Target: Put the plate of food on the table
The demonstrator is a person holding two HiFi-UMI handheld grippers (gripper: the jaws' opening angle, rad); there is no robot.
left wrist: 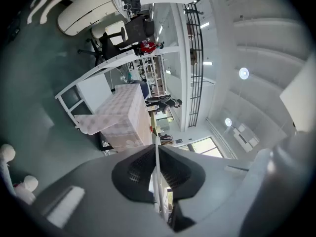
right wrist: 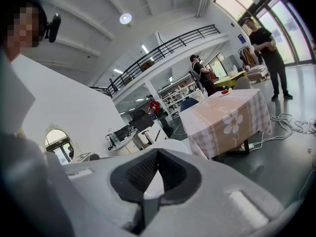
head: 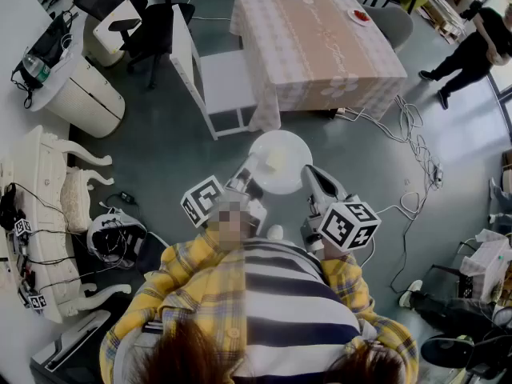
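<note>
A round white plate (head: 282, 152) with a pale yellow piece of food (head: 276, 161) hangs above the grey floor, in front of the person's chest. My left gripper (head: 246, 176) is shut on its near left rim, which shows edge-on as a thin white line (left wrist: 157, 174) between the jaws of that gripper (left wrist: 157, 154). My right gripper (head: 309, 176) is shut on the near right rim, and the plate (right wrist: 170, 145) shows just past that gripper (right wrist: 154, 154). The table (head: 320, 50), with a pink checked cloth, stands ahead, apart from the plate; it also shows as the table (left wrist: 123, 115) and the table (right wrist: 227, 117).
A white chair (head: 214, 78) stands at the table's left side, with a black office chair (head: 152, 26) beyond it. A small plate with red food (head: 360, 16) lies on the table's far right. Cables (head: 416, 138) trail over the floor at right. A person (head: 472, 46) stands far right.
</note>
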